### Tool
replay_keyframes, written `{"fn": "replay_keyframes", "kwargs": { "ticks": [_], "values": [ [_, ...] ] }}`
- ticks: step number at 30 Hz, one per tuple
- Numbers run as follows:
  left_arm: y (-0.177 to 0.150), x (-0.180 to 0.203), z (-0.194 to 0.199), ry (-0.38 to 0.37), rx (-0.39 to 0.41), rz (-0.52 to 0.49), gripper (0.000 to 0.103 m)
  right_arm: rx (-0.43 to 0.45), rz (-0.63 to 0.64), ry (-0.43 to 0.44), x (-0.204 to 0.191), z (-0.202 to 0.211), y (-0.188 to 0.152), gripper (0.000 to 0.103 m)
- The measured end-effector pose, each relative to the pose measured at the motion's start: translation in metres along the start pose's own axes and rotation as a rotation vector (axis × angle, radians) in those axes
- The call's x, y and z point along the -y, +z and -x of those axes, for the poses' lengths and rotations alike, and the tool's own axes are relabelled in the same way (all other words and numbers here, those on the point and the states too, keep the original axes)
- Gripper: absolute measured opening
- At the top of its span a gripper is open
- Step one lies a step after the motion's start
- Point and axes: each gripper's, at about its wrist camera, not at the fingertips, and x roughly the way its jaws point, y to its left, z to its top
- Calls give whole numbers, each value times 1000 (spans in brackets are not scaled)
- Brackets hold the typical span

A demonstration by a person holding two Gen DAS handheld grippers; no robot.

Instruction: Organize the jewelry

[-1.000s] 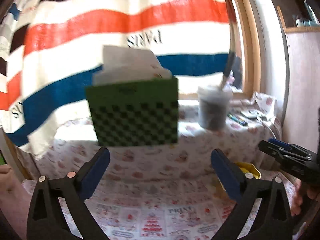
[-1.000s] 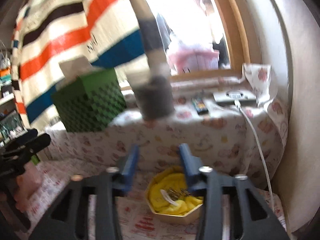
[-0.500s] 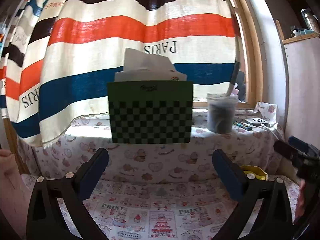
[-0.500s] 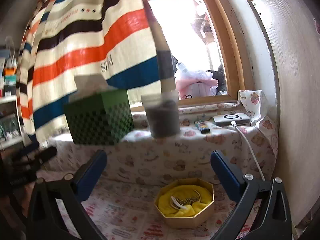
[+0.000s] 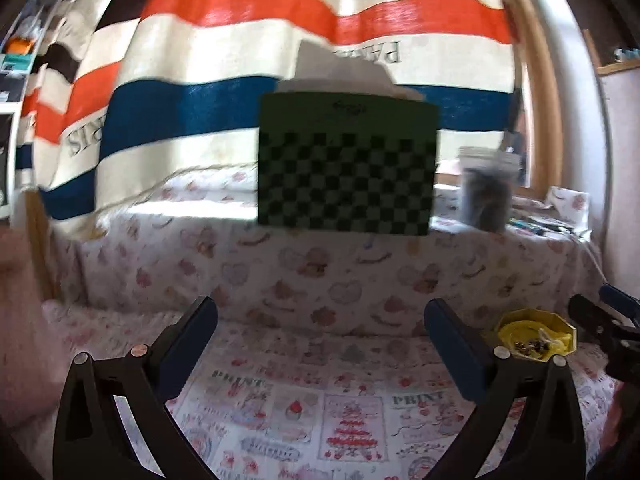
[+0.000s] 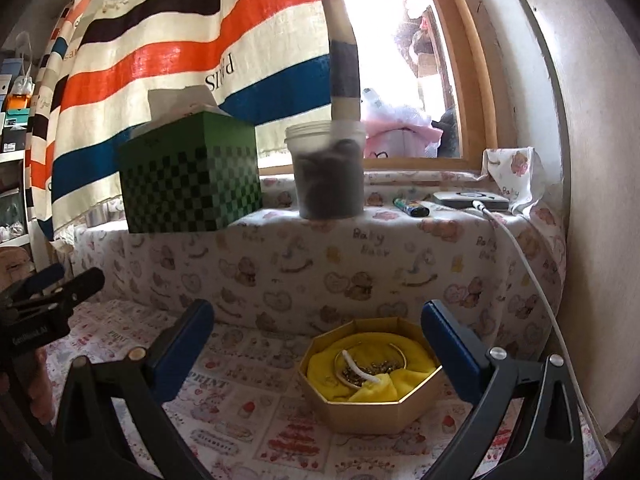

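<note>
Since the earlier frame, the right view has tilted down and the box [image 6: 370,376] sits nearer. The left gripper [image 5: 320,344] is spread wide, holding nothing. The right gripper [image 6: 316,344] is equally wide, empty, with the box between its 2 fingers. The box is octagonal, gold-walled, yellow-lined, holding a bangle [image 6: 372,366] and chain. Behind, on the ledge: green carton [image 6: 192,176], jar [image 6: 328,172], lighter [image 6: 412,207].
</note>
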Motion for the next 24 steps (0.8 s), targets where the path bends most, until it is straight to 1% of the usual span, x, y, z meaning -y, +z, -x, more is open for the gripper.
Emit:
{"fn": "replay_keyframes", "kwargs": {
  "ticks": [2, 4, 6, 9, 11, 15, 17, 19, 24],
  "values": [
    [-1, 0, -1, -1, -4, -8, 103, -7, -7, -15, 1, -1, 0, 103],
    [-2, 2, -1, 31, -1, -23, 103, -21, -4, -37, 1, -3, -1, 103],
    [-3, 3, -4, 33, -14, -31, 103, -34, 12, -49, -2, -5, -1, 103],
    [-4, 4, -14, 38, -64, -39, 103, -43, 53, -69, -10, -6, -2, 103],
    [-4, 3, -19, 18, -86, -36, 103, -47, 58, -70, -11, -6, -3, 103],
    [-4, 7, -17, -5, -75, -57, 103, -56, 24, -77, -4, -6, -3, 103],
    [-4, 11, -14, -16, -64, -71, 103, -57, 21, -72, -4, -6, -3, 103],
    [-5, 12, -14, -34, -70, -75, 103, -55, 30, -67, -6, -5, -3, 103],
    [-4, 9, -14, -19, -68, -60, 103, -54, 49, -59, -10, -5, -3, 103]
  ]
}}
